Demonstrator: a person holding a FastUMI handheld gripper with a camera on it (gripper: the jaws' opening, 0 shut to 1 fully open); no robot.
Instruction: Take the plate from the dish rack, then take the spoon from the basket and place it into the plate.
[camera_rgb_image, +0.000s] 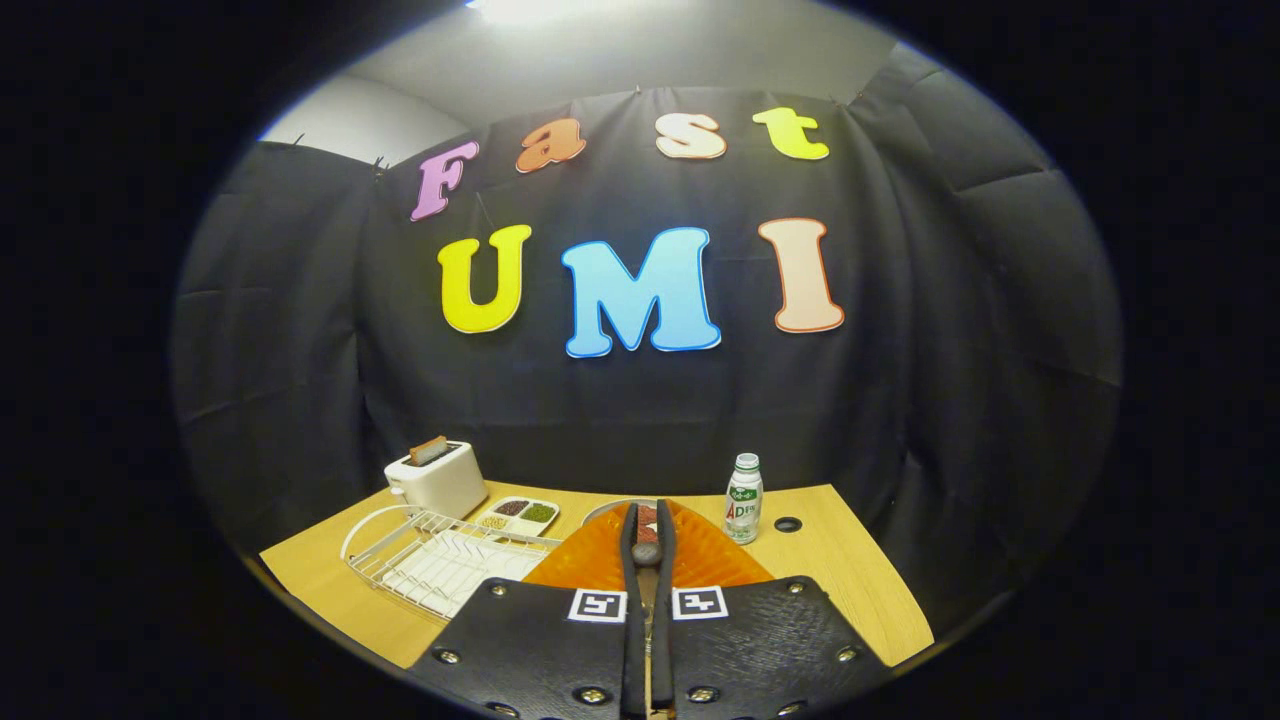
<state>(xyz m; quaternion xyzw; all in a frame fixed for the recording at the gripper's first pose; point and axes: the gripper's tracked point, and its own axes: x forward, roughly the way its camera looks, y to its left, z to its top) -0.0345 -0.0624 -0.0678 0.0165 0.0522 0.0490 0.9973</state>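
Between the jaws, low in the frame's centre, one spoon (646, 552) is clamped, its handle running straight ahead along the gripper (647, 530) over one orange basket (700, 560). Beyond it peeks a plate (605, 511) rim. Left on the bench (850, 580) sit one dish rack (440, 560), one snack tray (520, 515) and one toaster (437, 478); a bottle (744, 498) stands to the right.

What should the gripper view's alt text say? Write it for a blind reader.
The gripper has its fingers shut on a slim spoon, held over an orange plate on a wooden table. Left of the fingers stand a white wire dish rack and a toaster; to the right, a small bottle.
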